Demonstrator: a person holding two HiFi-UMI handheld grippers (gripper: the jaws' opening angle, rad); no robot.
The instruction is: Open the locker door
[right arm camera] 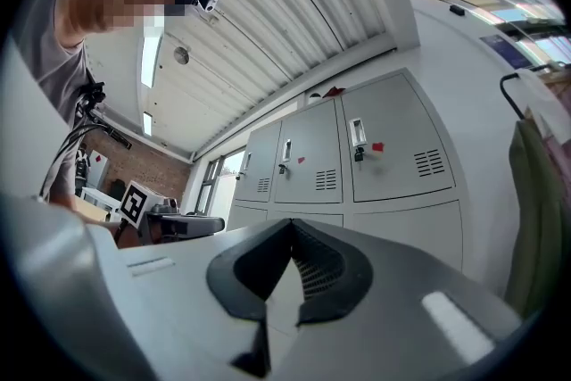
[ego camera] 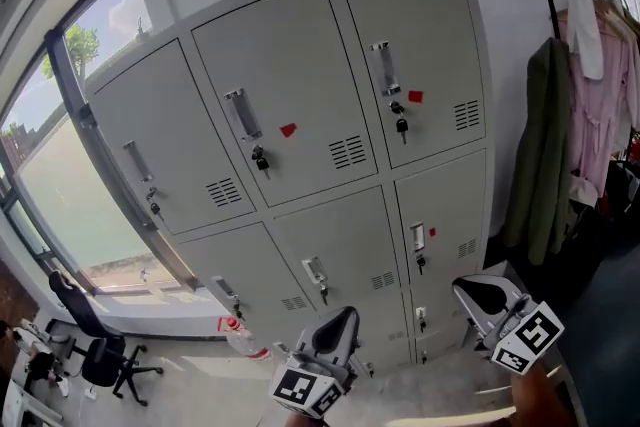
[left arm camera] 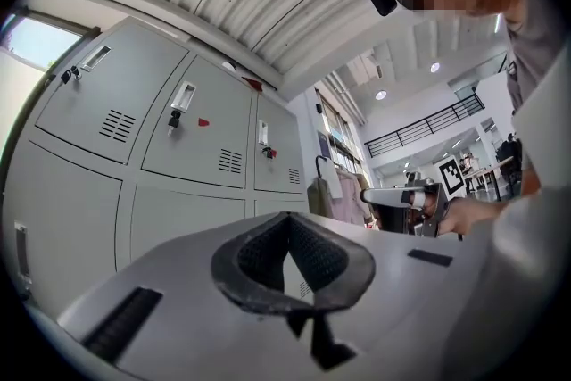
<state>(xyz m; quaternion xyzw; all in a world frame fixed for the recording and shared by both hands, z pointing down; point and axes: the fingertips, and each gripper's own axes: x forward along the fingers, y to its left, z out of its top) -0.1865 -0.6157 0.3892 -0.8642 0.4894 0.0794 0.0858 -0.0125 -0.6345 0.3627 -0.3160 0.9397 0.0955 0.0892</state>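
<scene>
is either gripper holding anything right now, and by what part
Nothing is held: the left gripper and right gripper both have jaws shut together, empty, apart from the lockers.

Left gripper (ego camera: 338, 325) and right gripper (ego camera: 482, 295) hover low, jaws together and empty.

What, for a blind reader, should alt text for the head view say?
Grey lockers, every visible door shut, keys in several locks, fill the view. Low in front, apart from them, the left claw and right claw are shut and empty. Coats hang at right, a window at left.
</scene>
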